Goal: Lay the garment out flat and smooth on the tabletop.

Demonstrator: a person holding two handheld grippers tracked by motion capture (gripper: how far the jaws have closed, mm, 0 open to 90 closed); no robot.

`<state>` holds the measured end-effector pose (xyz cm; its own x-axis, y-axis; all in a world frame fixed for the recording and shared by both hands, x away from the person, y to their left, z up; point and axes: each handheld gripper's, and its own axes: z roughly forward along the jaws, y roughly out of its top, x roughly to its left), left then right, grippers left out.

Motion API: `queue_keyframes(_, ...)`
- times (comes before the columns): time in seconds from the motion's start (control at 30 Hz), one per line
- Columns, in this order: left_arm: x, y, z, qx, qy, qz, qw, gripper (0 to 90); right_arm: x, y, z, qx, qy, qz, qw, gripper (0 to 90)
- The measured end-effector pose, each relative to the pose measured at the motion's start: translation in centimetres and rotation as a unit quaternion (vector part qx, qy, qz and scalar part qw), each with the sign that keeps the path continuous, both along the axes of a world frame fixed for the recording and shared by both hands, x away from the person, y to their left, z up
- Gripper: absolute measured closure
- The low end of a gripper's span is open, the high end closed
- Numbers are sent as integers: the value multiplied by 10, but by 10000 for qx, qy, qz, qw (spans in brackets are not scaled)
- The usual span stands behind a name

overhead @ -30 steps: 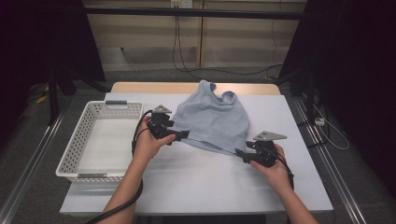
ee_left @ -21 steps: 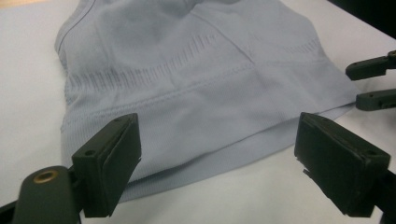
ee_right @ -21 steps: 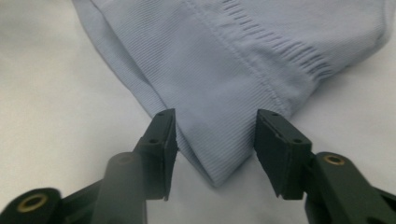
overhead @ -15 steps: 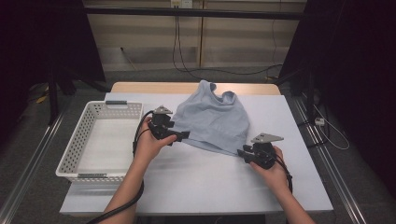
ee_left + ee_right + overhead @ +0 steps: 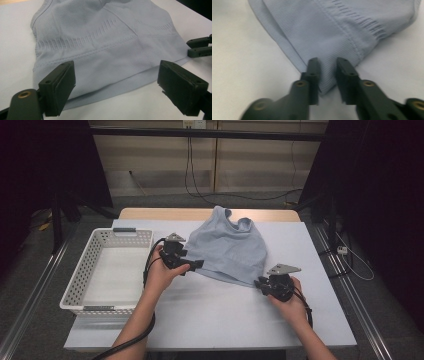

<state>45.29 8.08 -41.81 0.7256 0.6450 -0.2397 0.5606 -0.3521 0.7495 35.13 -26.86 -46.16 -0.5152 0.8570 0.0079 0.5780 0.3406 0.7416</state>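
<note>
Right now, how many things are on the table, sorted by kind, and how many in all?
Light blue top: 1
White basket: 1
Black grippers: 2, the left gripper and the right gripper
Total: 4

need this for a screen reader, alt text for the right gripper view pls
The right gripper has just been closing its two black jaws around the hem corner of a pale blue ribbed garment, with the fabric between the jaws and a narrow gap still visible. The garment lies on a white table.
</note>
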Motion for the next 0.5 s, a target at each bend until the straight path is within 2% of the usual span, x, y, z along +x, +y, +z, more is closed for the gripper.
queue_keyframes(0.1,0,1,0,11,-13,18,10000,154,1,-4,1,88,36,-36,9999,863)
queue_keyframes(0.2,0,2,0,68,-29,30,10000,156,1,-7,3,205,62,-51,9998,873)
queue_keyframes(0.5,0,4,2,21,-87,59,9999,158,-1,-21,13,465,-53,-170,9988,877)
